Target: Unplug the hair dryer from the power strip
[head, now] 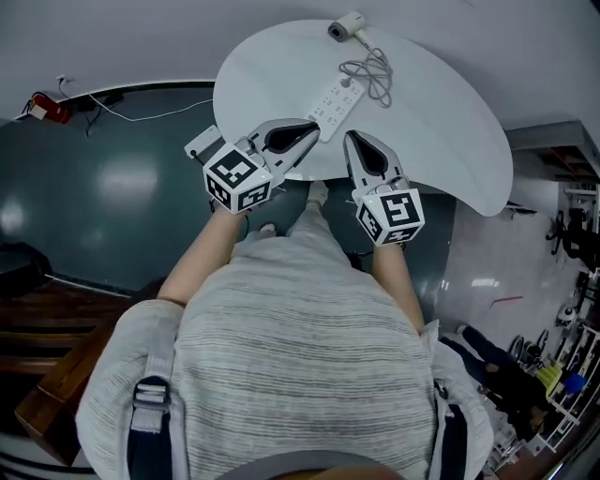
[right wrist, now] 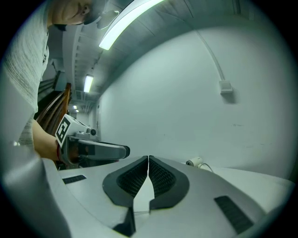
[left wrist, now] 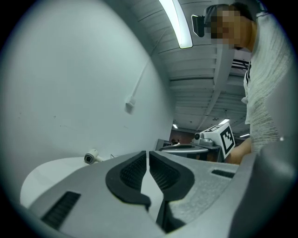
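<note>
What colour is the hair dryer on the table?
The hair dryer is white with a dark front opening; the head view shows it best.

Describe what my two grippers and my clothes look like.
Both the left gripper and right gripper have light grey, leaf-shaped jaws with black ribbed pads, and each carries a white cube of black square markers. The person wears a grey striped knit top.

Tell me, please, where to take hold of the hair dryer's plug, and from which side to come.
Grip the plug itself, not the loose cord, probably from above: the power strip lies flat on the table with its sockets facing up, so the plug should stand upward at its far end. Its exact shape is too small to see.
</note>
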The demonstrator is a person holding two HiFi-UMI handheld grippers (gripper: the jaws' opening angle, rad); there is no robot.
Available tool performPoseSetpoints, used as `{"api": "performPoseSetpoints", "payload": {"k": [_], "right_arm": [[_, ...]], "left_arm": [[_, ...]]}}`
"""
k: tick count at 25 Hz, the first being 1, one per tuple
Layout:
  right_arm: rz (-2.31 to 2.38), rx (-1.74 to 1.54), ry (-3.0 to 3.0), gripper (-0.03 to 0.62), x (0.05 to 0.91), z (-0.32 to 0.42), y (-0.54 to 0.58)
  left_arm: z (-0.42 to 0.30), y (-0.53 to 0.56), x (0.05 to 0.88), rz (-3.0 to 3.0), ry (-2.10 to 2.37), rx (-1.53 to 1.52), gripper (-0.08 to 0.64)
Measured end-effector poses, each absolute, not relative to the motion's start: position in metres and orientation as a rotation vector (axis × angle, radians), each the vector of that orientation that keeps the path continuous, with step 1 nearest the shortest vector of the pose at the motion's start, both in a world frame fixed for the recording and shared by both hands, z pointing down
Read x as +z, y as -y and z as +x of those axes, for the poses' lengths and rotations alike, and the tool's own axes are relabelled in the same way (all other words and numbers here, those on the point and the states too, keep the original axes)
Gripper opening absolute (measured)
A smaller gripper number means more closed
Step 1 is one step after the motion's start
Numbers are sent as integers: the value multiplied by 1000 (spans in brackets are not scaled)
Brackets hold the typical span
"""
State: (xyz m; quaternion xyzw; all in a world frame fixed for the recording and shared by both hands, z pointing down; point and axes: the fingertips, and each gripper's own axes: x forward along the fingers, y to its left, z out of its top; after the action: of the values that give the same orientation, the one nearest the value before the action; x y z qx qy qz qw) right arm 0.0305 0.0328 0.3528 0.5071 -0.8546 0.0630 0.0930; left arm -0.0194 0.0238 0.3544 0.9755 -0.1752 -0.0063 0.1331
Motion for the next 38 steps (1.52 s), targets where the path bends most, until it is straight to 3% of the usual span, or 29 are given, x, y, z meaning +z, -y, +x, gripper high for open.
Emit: {"api": "performPoseSetpoints", "payload": {"k": [9,17,25,38], "right_arm": [[1354,187,2529,26,375,64,34],[1263,216,2539,26,387,89,81],[1153,250,2542,26,406,101,111],[999,276,2512,27,442,109,135]], "left_arm": [[35,34,377,2825,515,106,87],[66,68,407,2818,556,297,291],[84,98,446,2757,658,490,388],[103,123,545,2560,704,933,454]]}}
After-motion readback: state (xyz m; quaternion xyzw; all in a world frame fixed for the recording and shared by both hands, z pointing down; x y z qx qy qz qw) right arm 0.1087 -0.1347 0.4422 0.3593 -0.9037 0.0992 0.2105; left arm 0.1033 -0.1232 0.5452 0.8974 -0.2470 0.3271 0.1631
